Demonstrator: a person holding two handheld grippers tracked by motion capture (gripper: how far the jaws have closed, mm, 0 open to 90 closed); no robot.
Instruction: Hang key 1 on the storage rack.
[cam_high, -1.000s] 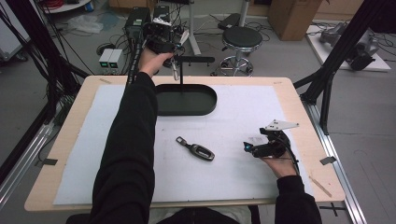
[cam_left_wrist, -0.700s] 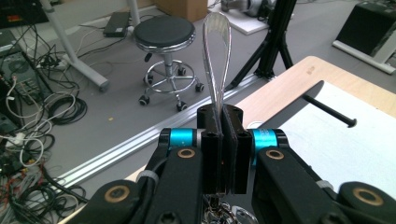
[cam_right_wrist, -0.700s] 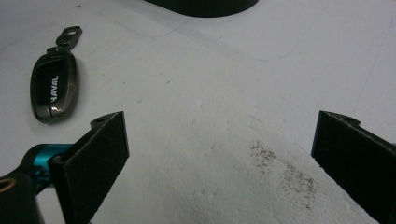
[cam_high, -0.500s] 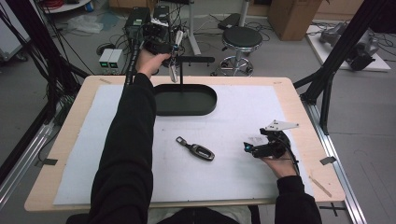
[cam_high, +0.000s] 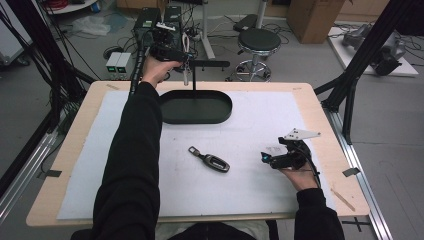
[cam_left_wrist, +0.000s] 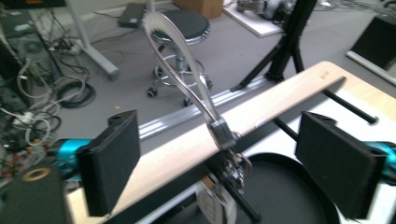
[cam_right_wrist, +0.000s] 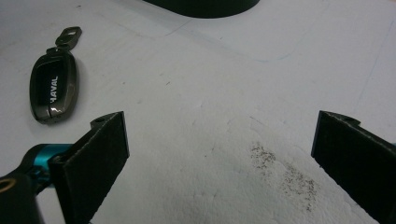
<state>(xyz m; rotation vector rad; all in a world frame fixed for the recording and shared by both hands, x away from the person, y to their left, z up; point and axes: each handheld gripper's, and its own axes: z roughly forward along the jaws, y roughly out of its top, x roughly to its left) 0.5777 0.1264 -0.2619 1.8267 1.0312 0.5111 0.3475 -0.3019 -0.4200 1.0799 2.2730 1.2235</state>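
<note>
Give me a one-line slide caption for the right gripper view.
Open right gripper over the white mat, with a dark key fob lying flat off to one side.

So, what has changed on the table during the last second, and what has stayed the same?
Little has changed. The left gripper, raised at the far edge by the stand's crossbar, shifted slightly towards the silver clip hanging there; its jaws stand open around the clip, and nothing was taken or released. The right gripper, the car key and the black tray stayed where they were.
</note>
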